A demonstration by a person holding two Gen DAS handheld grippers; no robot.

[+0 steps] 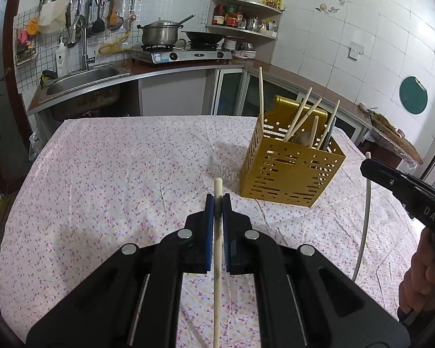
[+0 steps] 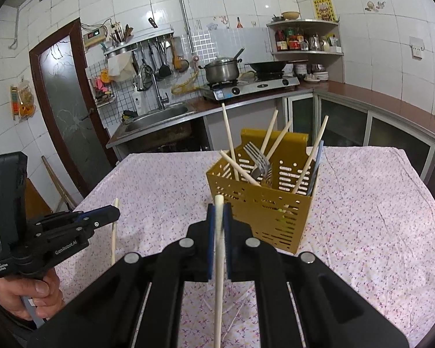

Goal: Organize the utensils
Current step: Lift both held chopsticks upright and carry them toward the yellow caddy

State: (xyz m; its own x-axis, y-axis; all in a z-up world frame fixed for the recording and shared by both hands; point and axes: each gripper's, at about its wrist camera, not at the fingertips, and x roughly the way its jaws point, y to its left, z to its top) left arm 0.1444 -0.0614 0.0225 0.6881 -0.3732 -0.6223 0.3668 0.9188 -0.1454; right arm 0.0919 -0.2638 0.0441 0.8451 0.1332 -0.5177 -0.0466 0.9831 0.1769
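A gold perforated utensil holder (image 1: 290,174) stands on the table at the right; it also shows in the right wrist view (image 2: 264,208). Several chopsticks (image 2: 310,162) and forks (image 2: 259,162) stand in it. My left gripper (image 1: 218,203) is shut on a pale chopstick (image 1: 217,275), held upright above the cloth, left of the holder. My right gripper (image 2: 219,213) is shut on another pale chopstick (image 2: 218,275), just in front of the holder. Each gripper shows in the other's view, the right one (image 1: 403,191) and the left one (image 2: 101,217).
The table wears a floral cloth (image 1: 116,174). Behind it runs a kitchen counter with a sink (image 1: 84,78), a gas stove with a pot (image 1: 159,33) and a wok (image 1: 203,37), and a corner shelf (image 1: 243,14).
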